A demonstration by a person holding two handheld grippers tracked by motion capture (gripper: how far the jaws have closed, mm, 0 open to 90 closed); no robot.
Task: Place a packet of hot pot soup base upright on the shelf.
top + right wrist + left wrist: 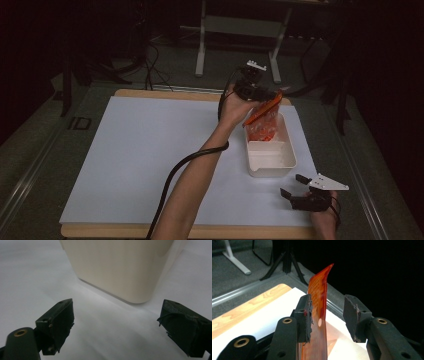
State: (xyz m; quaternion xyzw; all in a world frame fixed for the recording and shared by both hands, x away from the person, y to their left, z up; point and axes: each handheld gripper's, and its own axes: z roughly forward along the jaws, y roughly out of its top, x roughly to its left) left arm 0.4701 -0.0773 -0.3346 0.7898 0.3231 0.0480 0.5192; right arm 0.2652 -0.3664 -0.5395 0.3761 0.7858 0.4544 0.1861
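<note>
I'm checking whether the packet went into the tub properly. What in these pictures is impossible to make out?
- The orange packet: its contents are too small and dim in the high view; in the left gripper view the bottom edge cuts it off.
- Whether the left tool touches the packet: one pad sits beside it, contact unclear.
- The white tub: the right gripper view shows its outer wall, not its inside.
</note>
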